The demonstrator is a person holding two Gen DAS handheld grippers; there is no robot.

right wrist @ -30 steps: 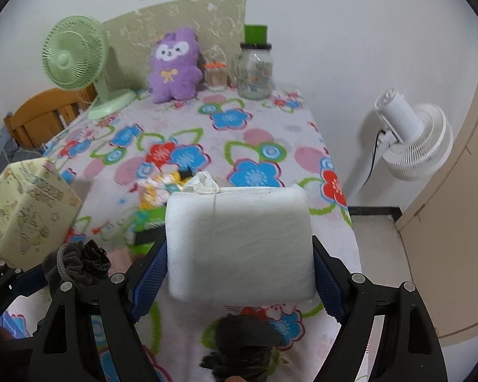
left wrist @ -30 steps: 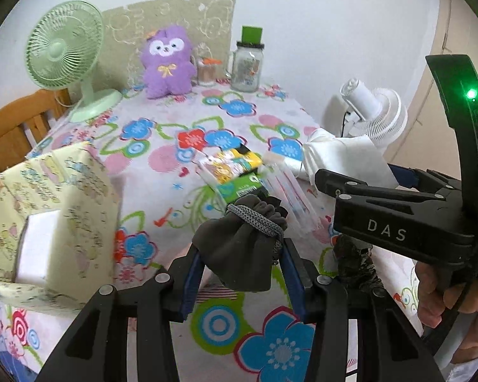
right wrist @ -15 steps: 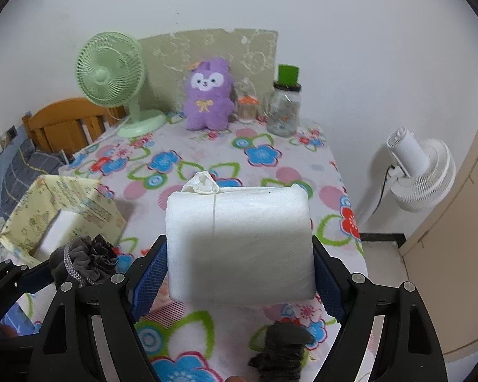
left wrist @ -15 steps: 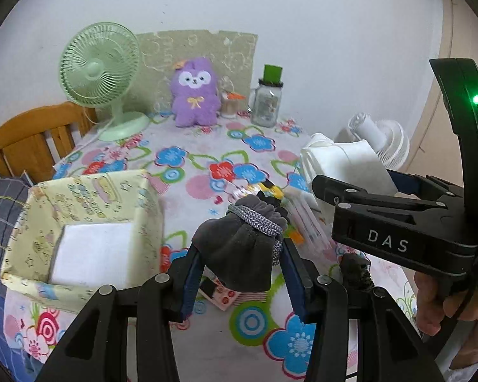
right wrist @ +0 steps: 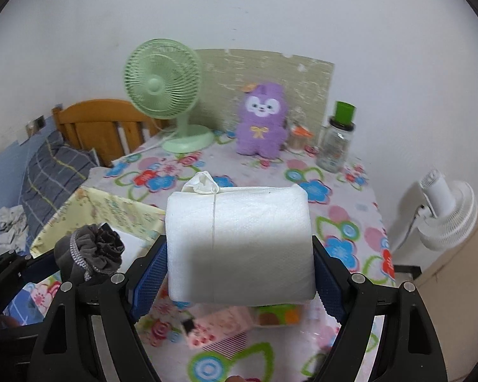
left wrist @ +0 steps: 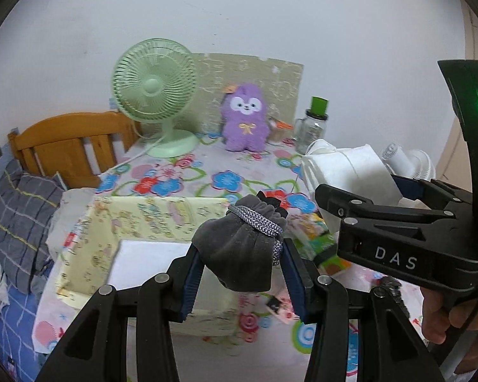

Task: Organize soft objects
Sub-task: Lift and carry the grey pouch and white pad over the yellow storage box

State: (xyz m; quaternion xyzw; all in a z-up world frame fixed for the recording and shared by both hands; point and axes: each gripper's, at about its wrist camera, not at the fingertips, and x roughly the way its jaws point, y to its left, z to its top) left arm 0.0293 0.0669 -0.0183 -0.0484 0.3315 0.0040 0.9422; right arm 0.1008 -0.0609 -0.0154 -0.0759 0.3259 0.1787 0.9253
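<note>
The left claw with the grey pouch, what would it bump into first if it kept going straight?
Probably the pale yellow patterned box lying just beyond the grey drawstring pouch in the left claw, though depth is hard to judge.

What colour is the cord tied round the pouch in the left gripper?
Grey-and-white braided cord on a dark grey pouch; clearest in the left wrist view.

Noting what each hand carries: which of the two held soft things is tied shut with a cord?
The dark grey pouch in the left gripper; a grey braided cord cinches its neck. The right gripper holds a white foam bundle.
</note>
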